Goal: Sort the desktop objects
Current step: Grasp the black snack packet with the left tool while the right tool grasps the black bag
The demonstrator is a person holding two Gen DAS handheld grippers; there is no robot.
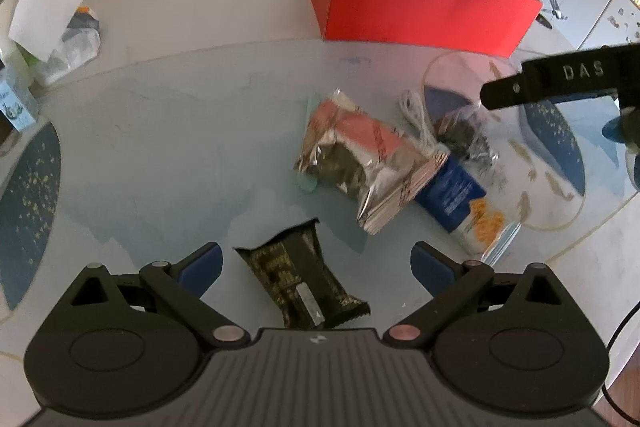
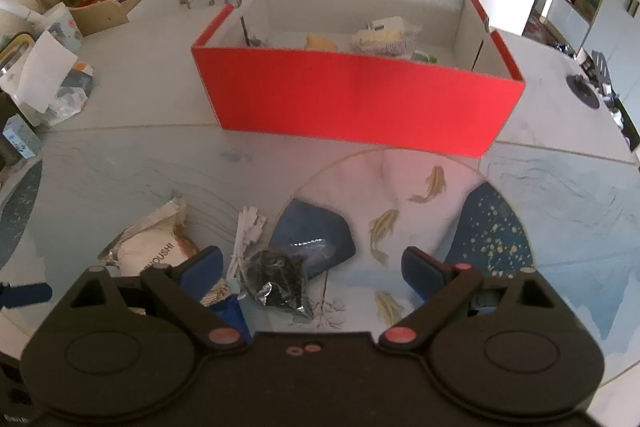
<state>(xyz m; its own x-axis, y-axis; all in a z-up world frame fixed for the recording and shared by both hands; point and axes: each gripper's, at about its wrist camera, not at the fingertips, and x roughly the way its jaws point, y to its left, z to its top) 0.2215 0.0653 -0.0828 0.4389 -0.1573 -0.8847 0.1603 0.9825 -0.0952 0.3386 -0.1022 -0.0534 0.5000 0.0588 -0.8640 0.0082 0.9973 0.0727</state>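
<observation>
My left hand-held gripper (image 1: 316, 261) has its blue pads spread wide apart, gripping nothing. A dark snack wrapper with gold print (image 1: 302, 281) lies flat on the tabletop (image 1: 180, 147) between and just beneath the two fingers; I cannot tell whether either pad touches it. Its ends are crimped and it sits tilted, one end toward my camera.

My right hand-held gripper (image 2: 312, 263) is likewise wide apart and empty. Below its gap sits a small crumpled black foil packet (image 2: 278, 277), resting against a blue pouch (image 2: 316, 233). Beside it lies a bundle of white cord (image 2: 246, 231), and further left a silver-and-white snack bag (image 2: 148, 247).

From the left wrist view, the same pile sits further ahead and to the right: a shiny foil bag with a red panel (image 1: 360, 155) overlaps a blue packet with orange pieces printed on it (image 1: 460, 195). The black body of the right unit, lettered "DAS" (image 1: 560, 79), pokes in over that pile.

The red box (image 2: 360, 99) stands open at the far side of the tabletop, already holding several wrapped items (image 2: 384, 37) on its white floor.
</observation>
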